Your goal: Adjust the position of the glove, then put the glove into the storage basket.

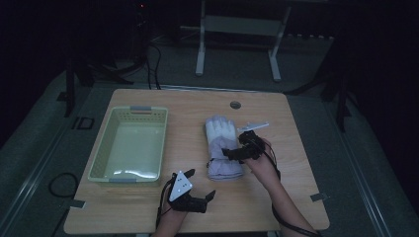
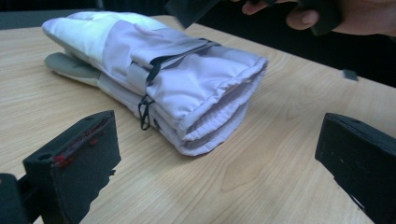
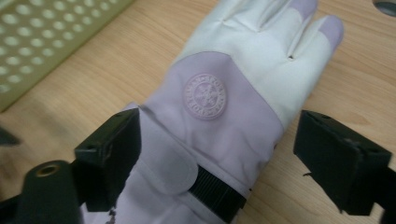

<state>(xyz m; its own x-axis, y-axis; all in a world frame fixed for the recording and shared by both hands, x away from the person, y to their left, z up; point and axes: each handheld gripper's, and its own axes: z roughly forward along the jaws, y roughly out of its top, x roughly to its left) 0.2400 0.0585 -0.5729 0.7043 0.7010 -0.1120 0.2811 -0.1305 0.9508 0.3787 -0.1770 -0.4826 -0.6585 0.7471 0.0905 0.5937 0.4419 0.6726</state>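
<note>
Left tongs (image 1: pixel 210 196): wide open, holding nothing, near the surface's (image 1: pixel 276 202) front edge.
Right tongs (image 3: pixel 219 154): open wide over the purple-and-white gloves (image 1: pixel 223 146).

A dim room. The wooden worktop (image 1: pixel 148 101) stands on grey carpet floor (image 1: pixel 365 163). At the frame's top centre, a pale metal frame (image 1: pixel 237 24); cables (image 1: pixel 153 59) trail at upper left.
</note>
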